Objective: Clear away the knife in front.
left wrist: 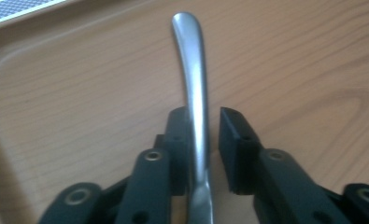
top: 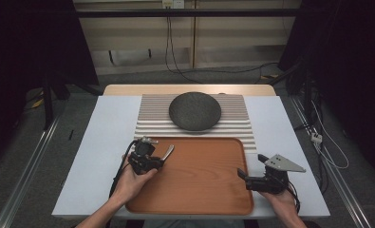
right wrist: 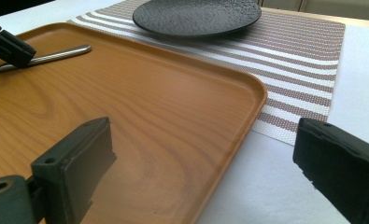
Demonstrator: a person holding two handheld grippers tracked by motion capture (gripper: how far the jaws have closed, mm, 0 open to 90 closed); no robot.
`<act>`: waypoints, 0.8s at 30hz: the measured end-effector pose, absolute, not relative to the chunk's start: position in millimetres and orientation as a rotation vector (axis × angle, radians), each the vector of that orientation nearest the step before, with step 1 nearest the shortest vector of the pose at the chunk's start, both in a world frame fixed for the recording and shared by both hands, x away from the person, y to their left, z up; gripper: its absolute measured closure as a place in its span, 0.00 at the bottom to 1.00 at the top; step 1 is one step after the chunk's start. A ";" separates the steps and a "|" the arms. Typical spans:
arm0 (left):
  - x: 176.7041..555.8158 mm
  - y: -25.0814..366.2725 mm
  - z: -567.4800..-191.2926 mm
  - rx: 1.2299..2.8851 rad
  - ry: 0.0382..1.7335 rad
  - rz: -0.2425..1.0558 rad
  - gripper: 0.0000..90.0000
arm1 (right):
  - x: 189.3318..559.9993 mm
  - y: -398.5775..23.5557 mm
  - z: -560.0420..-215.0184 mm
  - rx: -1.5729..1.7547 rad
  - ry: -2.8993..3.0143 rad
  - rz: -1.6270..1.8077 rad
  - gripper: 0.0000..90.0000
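A metal utensil handle lies over the far left corner of the wooden tray. In the left gripper view the handle runs forward between my left gripper's jaws. It rests against the left pad, and a gap separates it from the right pad, so the jaws are open around it. In the high view my left gripper sits at the tray's left edge. My right gripper is wide open at the tray's right edge. Its jaws straddle the tray rim with nothing between them.
A dark round plate sits on a striped placemat beyond the tray, on the white tabletop. The plate and utensil also appear in the right gripper view. Cables lie on the floor to the right.
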State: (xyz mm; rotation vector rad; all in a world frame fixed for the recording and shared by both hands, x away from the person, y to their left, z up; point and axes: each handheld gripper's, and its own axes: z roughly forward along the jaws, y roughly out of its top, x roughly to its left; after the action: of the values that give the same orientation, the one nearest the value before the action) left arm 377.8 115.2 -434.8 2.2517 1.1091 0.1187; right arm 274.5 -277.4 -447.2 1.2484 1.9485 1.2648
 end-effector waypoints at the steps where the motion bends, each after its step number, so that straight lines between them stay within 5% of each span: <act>1: 377.7 115.5 -434.6 2.247 1.099 0.121 0.78 | 274.7 -277.5 -447.3 1.248 1.949 1.265 0.05; 5: 377.0 117.0 -431.7 2.220 1.076 0.154 0.62 | 275.5 -277.7 -447.4 1.249 1.948 1.272 0.05; 9: 376.3 120.5 -428.8 2.199 1.063 0.220 0.30 | 275.6 -277.3 -447.4 1.250 1.949 1.277 0.06; 13: 378.8 120.0 -426.7 2.184 1.073 0.227 0.10 | 275.5 -278.2 -447.5 1.257 1.945 1.286 0.06; 20: 370.8 115.2 -419.6 2.180 0.895 0.225 0.13 | 275.9 -279.7 -447.4 1.262 1.936 1.284 0.06; 24: 364.2 110.4 -420.4 2.197 0.802 0.231 0.38 | 276.0 -278.7 -446.9 1.257 1.939 1.277 0.06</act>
State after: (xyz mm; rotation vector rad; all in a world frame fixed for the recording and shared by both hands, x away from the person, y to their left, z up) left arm 364.2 110.4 -420.4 2.1968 0.8023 0.2309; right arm 276.0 -278.7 -446.9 1.2566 1.9393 1.2770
